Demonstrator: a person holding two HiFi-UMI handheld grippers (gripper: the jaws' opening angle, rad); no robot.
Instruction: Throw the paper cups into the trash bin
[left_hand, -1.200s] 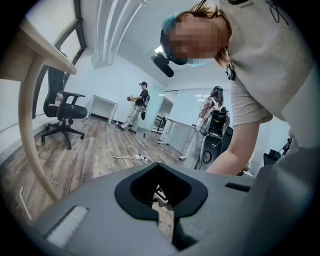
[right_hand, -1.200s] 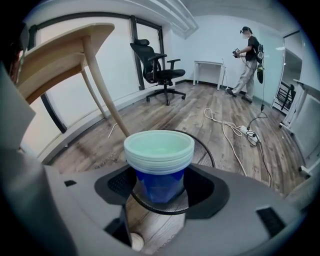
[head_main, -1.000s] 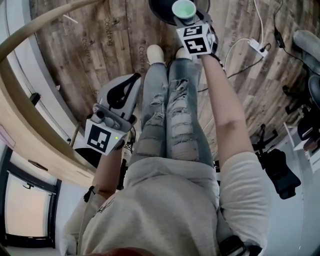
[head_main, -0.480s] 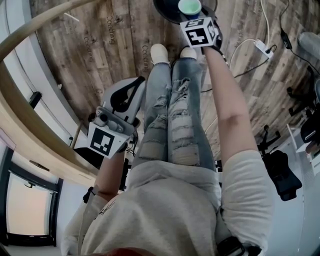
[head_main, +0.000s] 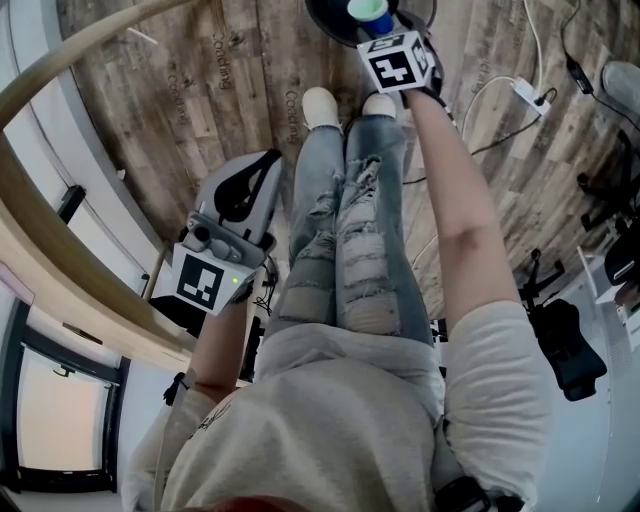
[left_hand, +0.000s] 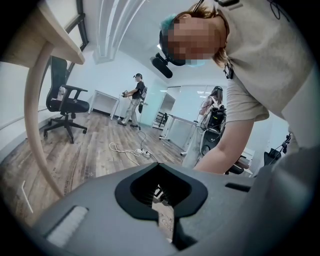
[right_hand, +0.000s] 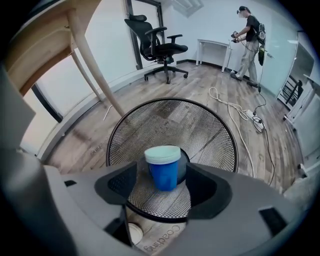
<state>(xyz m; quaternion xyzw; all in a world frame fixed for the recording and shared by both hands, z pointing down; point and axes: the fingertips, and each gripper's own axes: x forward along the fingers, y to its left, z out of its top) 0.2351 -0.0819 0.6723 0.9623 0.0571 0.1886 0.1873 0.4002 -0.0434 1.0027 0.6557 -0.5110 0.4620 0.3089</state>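
Note:
A blue paper cup (right_hand: 163, 170) with a pale green top hangs upright over the black mesh trash bin (right_hand: 210, 130). It sits between the jaws of my right gripper (right_hand: 164, 187), which is open, with a gap on each side of the cup. In the head view the cup (head_main: 371, 9) shows at the top edge inside the bin (head_main: 322, 18), just beyond the right gripper (head_main: 385, 28). My left gripper (head_main: 262, 168) hangs by the person's left leg, far from the bin. It is shut and holds nothing (left_hand: 164, 210).
The person's legs and white shoes (head_main: 320, 105) stand right before the bin. A curved wooden table (head_main: 60, 250) runs along the left. Cables and a power strip (head_main: 525, 95) lie on the wood floor at right. An office chair (right_hand: 160, 47) and another person (right_hand: 248, 37) are farther off.
The right gripper has edged farther over the bin and its jaws have come off the cup. The cup now shows its blue side. The left gripper has barely moved.

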